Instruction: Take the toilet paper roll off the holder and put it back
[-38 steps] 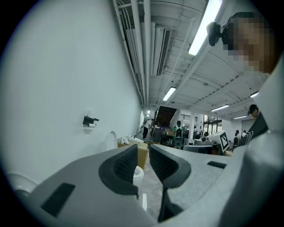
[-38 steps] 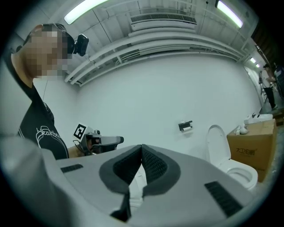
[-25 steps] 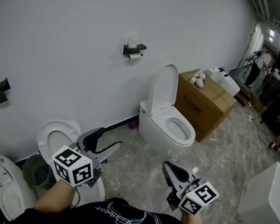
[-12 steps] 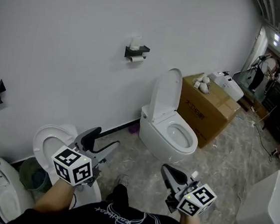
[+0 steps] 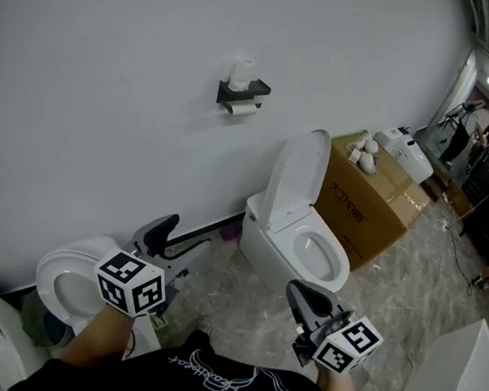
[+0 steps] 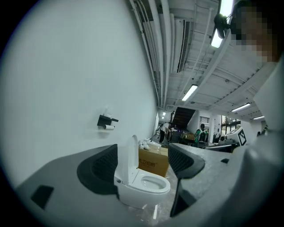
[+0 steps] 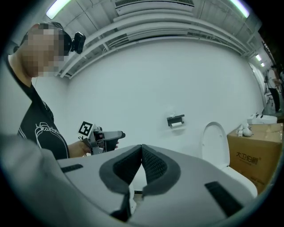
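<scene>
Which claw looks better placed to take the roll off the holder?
Probably the left claw: it is open and seems closer to the holder; the right claw is shut.

The floor (image 5: 409, 288) bears a toilet (image 5: 305, 241) and cardboard box (image 5: 361, 208).

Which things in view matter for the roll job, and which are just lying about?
For the job:
- toilet paper roll, hanging under the wall holder
- left tongs, open, empty
- right tongs, shut, empty

Lying about:
- toilet, lid up
- cardboard box
- second toilet, lower left
</scene>
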The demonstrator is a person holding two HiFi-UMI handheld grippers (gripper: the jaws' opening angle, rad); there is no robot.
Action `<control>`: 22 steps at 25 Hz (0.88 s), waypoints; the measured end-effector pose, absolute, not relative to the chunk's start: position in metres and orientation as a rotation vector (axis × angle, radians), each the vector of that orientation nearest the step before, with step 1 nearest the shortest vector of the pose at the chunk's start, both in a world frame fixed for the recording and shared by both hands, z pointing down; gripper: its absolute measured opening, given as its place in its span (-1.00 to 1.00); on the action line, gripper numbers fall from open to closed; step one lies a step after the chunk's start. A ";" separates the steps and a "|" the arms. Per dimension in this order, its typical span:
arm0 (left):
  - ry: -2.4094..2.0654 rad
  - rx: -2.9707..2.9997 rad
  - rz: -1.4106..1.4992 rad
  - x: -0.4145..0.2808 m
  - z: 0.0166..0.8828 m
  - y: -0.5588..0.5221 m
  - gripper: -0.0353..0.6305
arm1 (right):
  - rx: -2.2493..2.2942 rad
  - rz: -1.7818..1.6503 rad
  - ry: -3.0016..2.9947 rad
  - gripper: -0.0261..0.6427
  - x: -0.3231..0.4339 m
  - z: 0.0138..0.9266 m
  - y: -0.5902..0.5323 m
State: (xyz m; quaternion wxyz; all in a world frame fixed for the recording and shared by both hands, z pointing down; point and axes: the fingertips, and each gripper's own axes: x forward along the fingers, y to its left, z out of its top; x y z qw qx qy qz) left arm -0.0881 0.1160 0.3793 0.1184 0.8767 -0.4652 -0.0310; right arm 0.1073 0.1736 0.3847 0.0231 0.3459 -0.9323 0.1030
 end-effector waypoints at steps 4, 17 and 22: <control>-1.331 2.577 -0.057 -0.094 0.377 0.042 0.13 | 1.044 0.331 -2.879 -0.91 0.093 0.379 0.095; -1.384 2.600 0.000 -0.113 0.362 -0.139 0.13 | 1.064 0.422 -2.902 -0.91 0.074 0.386 -0.087; -1.410 2.616 0.003 -0.114 0.353 -0.174 0.13 | 1.058 0.441 -2.901 -0.91 0.075 0.395 -0.115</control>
